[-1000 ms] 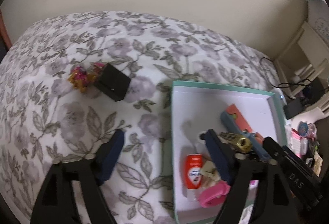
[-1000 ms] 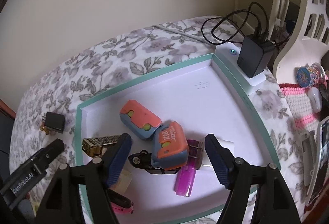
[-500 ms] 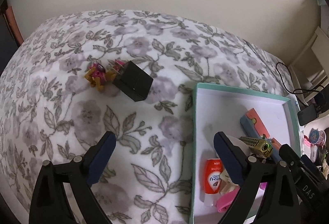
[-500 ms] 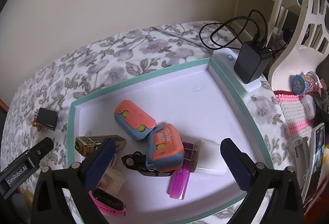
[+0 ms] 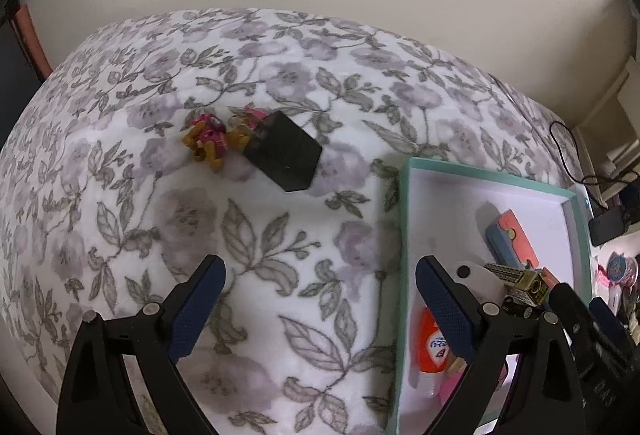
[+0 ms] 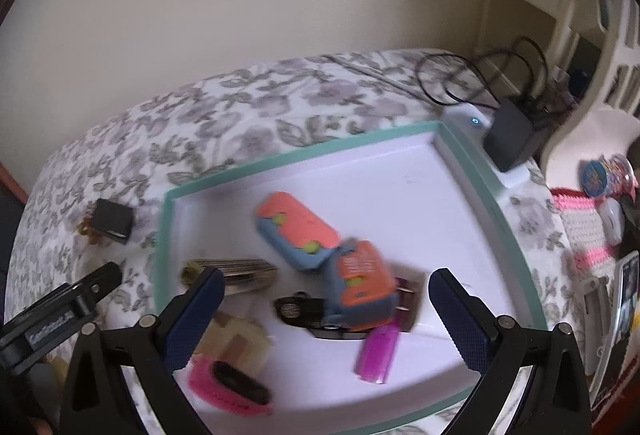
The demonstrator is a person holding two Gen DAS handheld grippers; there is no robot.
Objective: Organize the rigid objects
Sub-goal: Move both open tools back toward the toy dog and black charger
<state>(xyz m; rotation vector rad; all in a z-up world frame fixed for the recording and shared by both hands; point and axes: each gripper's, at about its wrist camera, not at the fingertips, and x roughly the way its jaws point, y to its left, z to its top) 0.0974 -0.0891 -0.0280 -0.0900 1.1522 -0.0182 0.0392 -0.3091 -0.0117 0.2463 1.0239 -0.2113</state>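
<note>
A black cube (image 5: 284, 153) and a pink-and-yellow toy figure (image 5: 208, 139) lie side by side on the floral blanket, well ahead of my left gripper (image 5: 320, 271). That gripper is open over bare blanket, just left of the teal-rimmed tray (image 5: 404, 235). My right gripper (image 6: 326, 279) hangs open above the tray (image 6: 304, 151), holding nothing. Under it lie two orange-and-blue cases (image 6: 298, 227), a purple lighter (image 6: 378, 353), a gold toy bus (image 6: 240, 271), a black toy car (image 6: 300, 309) and a pink band (image 6: 224, 387). An orange tube (image 5: 434, 343) lies in the tray's near corner.
A black power adapter (image 6: 514, 139) with looped cables sits on a white device behind the tray's far right corner. White furniture and a pink-and-white knitted piece (image 6: 584, 231) crowd the right side. A wall runs behind the bed.
Both grippers' jaws have spread wider. My left gripper has shifted left, off the tray and over the blanket, so the black cube and toy figure sit more central in its view.
</note>
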